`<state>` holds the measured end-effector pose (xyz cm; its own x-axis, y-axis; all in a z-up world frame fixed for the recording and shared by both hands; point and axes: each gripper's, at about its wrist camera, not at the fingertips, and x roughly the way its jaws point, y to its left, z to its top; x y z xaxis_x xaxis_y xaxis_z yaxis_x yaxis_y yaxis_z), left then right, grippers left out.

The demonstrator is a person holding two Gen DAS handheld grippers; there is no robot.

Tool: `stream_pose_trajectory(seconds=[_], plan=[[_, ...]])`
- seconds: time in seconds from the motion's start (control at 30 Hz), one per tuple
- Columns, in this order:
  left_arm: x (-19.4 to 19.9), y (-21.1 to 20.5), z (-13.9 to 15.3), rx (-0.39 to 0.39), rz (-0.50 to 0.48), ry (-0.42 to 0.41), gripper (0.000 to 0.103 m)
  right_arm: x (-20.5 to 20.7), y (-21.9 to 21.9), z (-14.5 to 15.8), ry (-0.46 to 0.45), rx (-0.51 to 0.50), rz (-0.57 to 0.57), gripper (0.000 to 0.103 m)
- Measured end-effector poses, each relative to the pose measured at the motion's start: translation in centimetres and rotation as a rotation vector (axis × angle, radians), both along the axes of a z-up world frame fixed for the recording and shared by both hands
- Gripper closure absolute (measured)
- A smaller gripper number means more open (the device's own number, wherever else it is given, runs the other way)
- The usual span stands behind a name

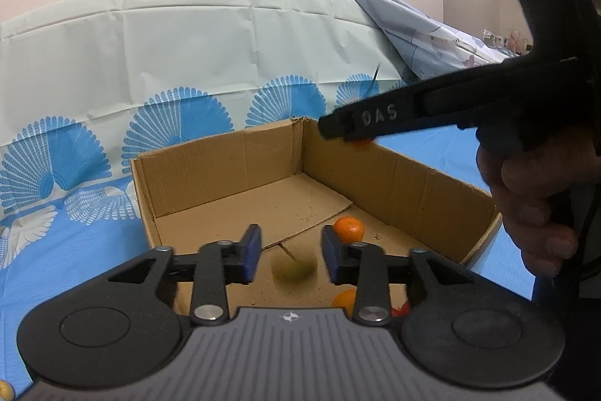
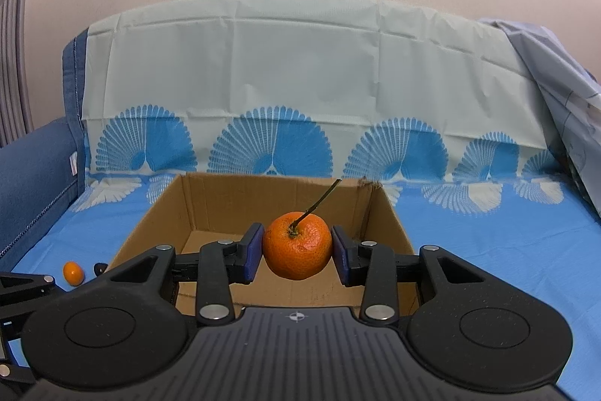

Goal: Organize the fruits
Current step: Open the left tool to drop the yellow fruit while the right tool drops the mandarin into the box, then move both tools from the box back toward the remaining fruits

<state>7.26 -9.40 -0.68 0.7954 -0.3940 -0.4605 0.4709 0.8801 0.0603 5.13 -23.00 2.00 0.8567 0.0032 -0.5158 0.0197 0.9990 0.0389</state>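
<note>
A mandarin with a long thin stem (image 2: 300,254) sits between the two blue pads of the right gripper (image 2: 296,252), in the middle of the right wrist view and above the open cardboard box (image 2: 210,198). The pads stand right at its sides. Whether they press on it I cannot tell.

In the left wrist view, the left gripper (image 1: 291,252) is released. One green fruit with a stem (image 1: 295,269) is between its pads. It is blurred and touches neither pad, and the box floor is behind it. Two more mandarins lie in the box: one (image 1: 349,228) just behind the right pad, and one (image 1: 343,301) lower, half hidden by the gripper. One small red thing (image 1: 401,309) shows beside the second; I cannot tell what it is.

Outside the box, at the lower left of the right wrist view, one small orange oval fruit (image 2: 73,273) and one small dark thing (image 2: 99,267) lie on the blue cloth with fan pattern (image 2: 488,250).

The letters "DAS" (image 1: 379,115) can be read on the finger of the right gripper. It reaches in from the right of the left wrist view, over the far corner of the box. A person's hand (image 1: 533,213) is closed around its handle at the right edge.
</note>
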Motion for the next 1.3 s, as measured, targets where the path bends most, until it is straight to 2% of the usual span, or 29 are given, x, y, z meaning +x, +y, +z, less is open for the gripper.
stream_pose_trajectory(seconds=[0.07, 0.63, 0.7, 0.77, 0.83, 0.9, 1.0, 1.23, 1.3], plan=[[0.0, 0.0, 0.1, -0.003, -0.001, -0.001, 0.059, 0.1, 0.2, -0.1, 0.000, -0.017, -0.009, 0.046], [-0.4, 0.5, 0.4, -0.007, 0.014, -0.032, 0.060, -0.1, 0.5, 0.2, -0.002, -0.010, -0.031, 0.046], [-0.6, 0.7, 0.6, -0.003, 0.020, -0.045, 0.063, -0.2, 0.6, 0.3, -0.009, -0.004, -0.037, 0.046], [-1.0, 0.9, 0.8, -0.003, 0.020, -0.060, 0.072, -0.4, 0.8, 0.5, -0.018, 0.011, -0.045, 0.047], [-1.8, 1.3, 1.1, -0.001, 0.014, -0.082, 0.083, -0.6, 1.3, 0.8, -0.029, 0.021, -0.048, 0.052], [-2.8, 1.6, 1.5, 0.013, 0.012, -0.110, 0.089, -1.1, 2.2, 1.2, -0.052, 0.026, -0.038, 0.066], [-3.8, 2.8, 2.5, 0.009, 0.023, -0.126, 0.090, -2.0, 3.5, 1.9, -0.092, 0.044, -0.006, 0.080], [-3.9, 8.2, 6.3, -0.020, 0.144, -0.142, 0.089, -4.0, 6.3, 3.1, -0.118, 0.077, 0.044, 0.079], [-3.9, 10.3, 7.3, -0.017, 0.179, -0.152, 0.089, -4.4, 7.3, 3.3, -0.111, 0.071, 0.062, 0.066]])
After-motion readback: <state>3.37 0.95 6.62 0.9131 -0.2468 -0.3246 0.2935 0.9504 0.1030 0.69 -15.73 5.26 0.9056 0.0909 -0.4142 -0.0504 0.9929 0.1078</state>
